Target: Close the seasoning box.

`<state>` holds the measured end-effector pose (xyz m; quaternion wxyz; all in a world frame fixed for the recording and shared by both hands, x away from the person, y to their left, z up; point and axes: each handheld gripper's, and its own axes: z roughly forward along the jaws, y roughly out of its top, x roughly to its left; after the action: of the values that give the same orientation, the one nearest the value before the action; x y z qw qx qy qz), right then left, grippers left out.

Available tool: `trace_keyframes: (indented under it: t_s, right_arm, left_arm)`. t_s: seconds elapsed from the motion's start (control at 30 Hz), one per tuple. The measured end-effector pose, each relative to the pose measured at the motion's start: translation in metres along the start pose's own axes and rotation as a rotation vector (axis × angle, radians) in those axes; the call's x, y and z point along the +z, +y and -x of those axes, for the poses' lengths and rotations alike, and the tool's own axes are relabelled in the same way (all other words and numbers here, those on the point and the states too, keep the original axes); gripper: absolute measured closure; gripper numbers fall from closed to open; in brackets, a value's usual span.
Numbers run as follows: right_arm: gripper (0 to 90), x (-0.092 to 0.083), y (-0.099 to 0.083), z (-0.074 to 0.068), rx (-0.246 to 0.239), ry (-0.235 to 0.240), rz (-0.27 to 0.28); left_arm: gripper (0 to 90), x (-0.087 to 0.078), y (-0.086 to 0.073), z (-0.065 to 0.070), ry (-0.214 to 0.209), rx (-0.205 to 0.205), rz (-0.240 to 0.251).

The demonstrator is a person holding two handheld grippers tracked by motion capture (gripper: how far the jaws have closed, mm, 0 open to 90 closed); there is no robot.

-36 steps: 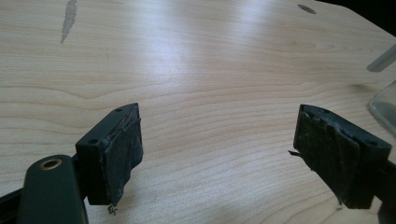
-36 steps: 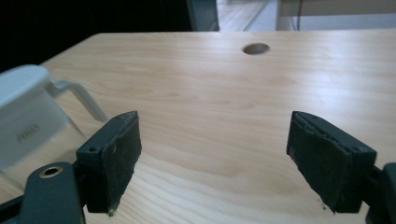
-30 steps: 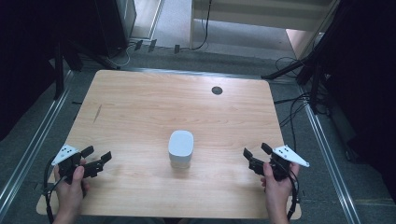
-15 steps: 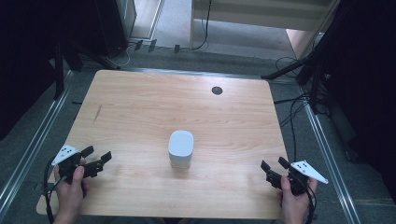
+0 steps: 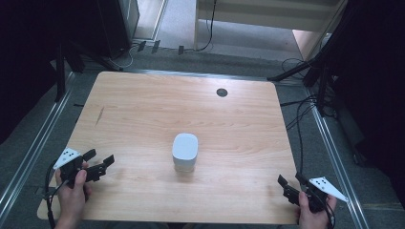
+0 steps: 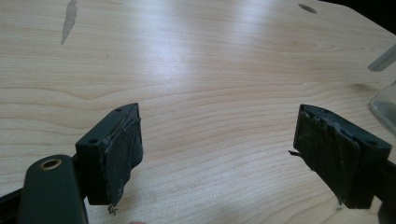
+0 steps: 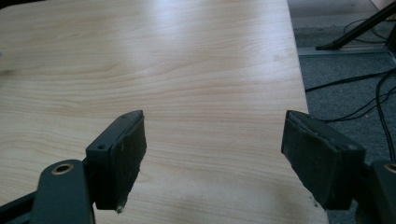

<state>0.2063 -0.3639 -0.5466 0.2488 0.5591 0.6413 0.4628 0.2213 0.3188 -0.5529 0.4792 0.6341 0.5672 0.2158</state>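
A white box-like container [image 5: 185, 151] with rounded corners stands near the middle of the wooden table [image 5: 143, 114]. My left gripper [image 5: 99, 161] is at the front left of the table, open, nothing between its jaws, pointing toward the container from well to its left. In the left gripper view the left gripper [image 6: 217, 149] stands wide apart over bare wood, and a clear edge of the container [image 6: 385, 105] shows at the right. My right gripper [image 5: 292, 182] is at the table's front right corner, open and holding nothing. The right gripper [image 7: 212, 156] frames the table's right edge.
A small dark round hole [image 5: 221, 92] lies in the tabletop at the back. A dark streak [image 5: 99, 116] marks the wood at the left. Cables [image 5: 301, 124] run over the grey floor right of the table, and metal rails [image 5: 38, 143] flank both sides.
My right gripper has drawn back toward the front right corner of the table. The left gripper and the container have stayed where they were.
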Motion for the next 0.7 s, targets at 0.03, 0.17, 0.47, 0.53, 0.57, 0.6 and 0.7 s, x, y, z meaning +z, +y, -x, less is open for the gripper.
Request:
trace_keyframes:
  t_s: [0.03, 0.17, 0.47, 0.53, 0.57, 0.6, 0.7]
  right_arm:
    - [23.1, -0.001, 0.000, 0.000, 0.007, 0.000, 0.009]
    - [24.0, -0.001, -0.001, -0.002, -0.018, -0.001, 0.006]
    - [25.3, 0.002, 0.000, -0.004, -0.018, -0.007, 0.012]
    - [25.4, 0.003, 0.000, -0.008, -0.050, -0.015, -0.007]
    - [25.6, 0.004, 0.000, -0.010, -0.069, -0.022, -0.015]
    - [25.7, 0.005, 0.001, -0.012, -0.083, -0.028, -0.025]
    - [25.7, 0.007, 0.001, -0.014, -0.098, -0.035, -0.043]
  left_arm:
    - [15.4, 0.000, 0.000, 0.000, 0.001, 0.000, -0.001]
    - [15.4, 0.000, 0.000, 0.000, -0.003, 0.000, 0.001]
    - [15.4, 0.002, 0.001, -0.001, 0.000, -0.005, -0.005]
    - [15.4, 0.002, 0.001, -0.001, 0.000, -0.003, -0.007]
    - [15.4, 0.002, 0.002, -0.001, 0.001, -0.004, -0.008]
    - [15.4, 0.003, 0.002, -0.001, 0.001, -0.005, -0.007]
    - [15.4, 0.003, 0.002, -0.001, 0.003, -0.010, -0.005]
